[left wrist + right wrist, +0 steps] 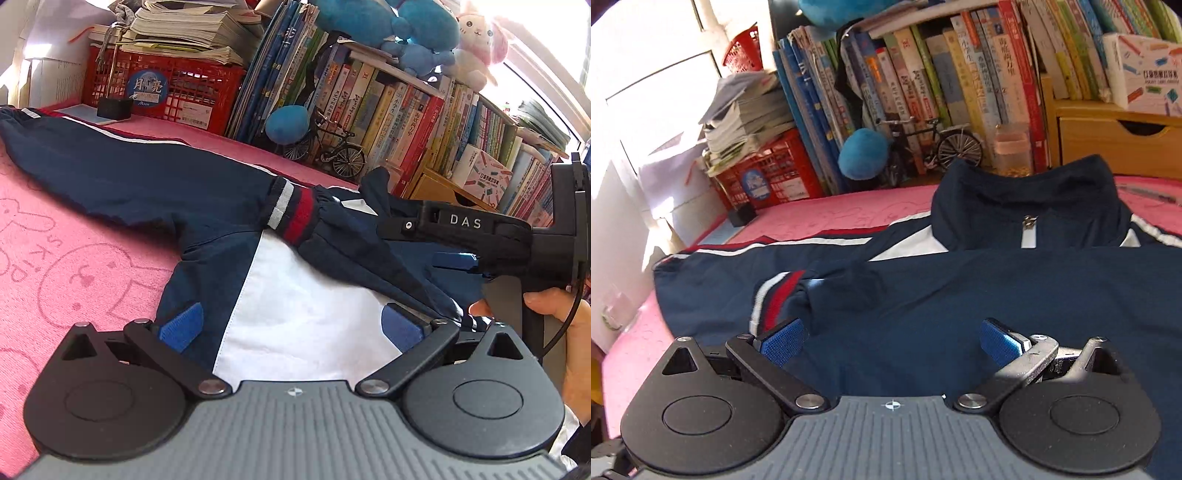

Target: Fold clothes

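A navy and white jacket (303, 310) lies flat on a pink towel (74, 266). Its collar (1027, 192) stands up at the far side, with the zip pull (1028, 221) under it. One sleeve (110, 166) stretches out to the left. The other sleeve is folded across the chest, and its striped cuff (291, 212) (775, 295) rests on the body. My left gripper (291, 328) is open just above the white panel, holding nothing. My right gripper (892, 339) is open over the folded sleeve. Its black housing (465, 225), held by a hand (554, 306), shows in the left wrist view.
Rows of books (923, 92) line the back. In front of them stand a model bicycle (938, 147), a blue plush ball (862, 155), a jar (1012, 151) and a wooden drawer box (1115, 136). A red crate (166, 92) with stacked papers and a small black box (114, 109) sit at the back left.
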Demonstrator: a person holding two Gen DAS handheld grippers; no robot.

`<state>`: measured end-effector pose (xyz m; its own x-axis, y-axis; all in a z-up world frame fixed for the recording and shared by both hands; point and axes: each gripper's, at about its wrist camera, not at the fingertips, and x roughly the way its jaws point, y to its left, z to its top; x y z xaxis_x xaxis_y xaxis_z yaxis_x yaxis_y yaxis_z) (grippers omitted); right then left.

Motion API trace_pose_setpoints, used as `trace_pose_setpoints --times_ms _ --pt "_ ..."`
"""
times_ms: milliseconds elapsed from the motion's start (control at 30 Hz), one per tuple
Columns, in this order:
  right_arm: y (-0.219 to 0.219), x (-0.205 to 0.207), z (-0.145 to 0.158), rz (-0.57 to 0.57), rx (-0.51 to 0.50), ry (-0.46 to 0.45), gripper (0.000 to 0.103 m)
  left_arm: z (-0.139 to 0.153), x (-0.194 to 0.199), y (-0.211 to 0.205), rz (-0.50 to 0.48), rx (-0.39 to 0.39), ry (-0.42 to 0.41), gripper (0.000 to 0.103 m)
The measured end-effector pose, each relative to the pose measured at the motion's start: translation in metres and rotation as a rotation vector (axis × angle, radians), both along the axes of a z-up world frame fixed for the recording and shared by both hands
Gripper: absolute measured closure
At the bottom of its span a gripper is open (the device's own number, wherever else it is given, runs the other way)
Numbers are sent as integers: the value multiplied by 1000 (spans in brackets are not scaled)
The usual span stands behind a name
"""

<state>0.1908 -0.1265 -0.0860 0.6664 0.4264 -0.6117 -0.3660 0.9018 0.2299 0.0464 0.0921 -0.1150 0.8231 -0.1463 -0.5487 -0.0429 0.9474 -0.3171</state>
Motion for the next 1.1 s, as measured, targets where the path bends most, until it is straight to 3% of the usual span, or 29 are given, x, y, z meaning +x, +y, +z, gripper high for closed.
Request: trace_pose_setpoints --times_ms 100,200,300,333,400,467,600,700,833,900,967,1100 --pt "27 -2 -13 61 -250 -36 0 0 1 -2 0 15 6 0" --pt "31 -5 -9 142 -195 -53 1 0 2 -4 1 30 11 0" --pt "22 4 2 182 46 -10 1 1 3 -6 1 45 16 0" --pt "25 8 1 169 44 -9 1 0 3 -7 1 50 18 0" --pt "45 15 -7 105 -146 -4 1 0 3 -8 1 59 21 0" --pt "54 11 -11 104 -240 -29 0 0 4 -9 1 68 24 0" --pt "14 -14 10 110 -117 -11 1 0 4 -10 1 74 26 0" --pt "-38 -47 25 5 -97 -60 0 -1 4 -11 1 77 27 0" --pt "-105 -77 22 -203 -182 -66 0 -2 4 -11 1 79 28 0" --pt "-129 -77 7 -274 -240 -3 0 -2 4 -12 1 86 31 0" --pt "-140 -72 -11 -286 -290 59 0 -2 5 -14 1 98 35 0" --pt "-141 -88 -7 -258 -299 -7 0 -2 6 -18 1 130 47 0"
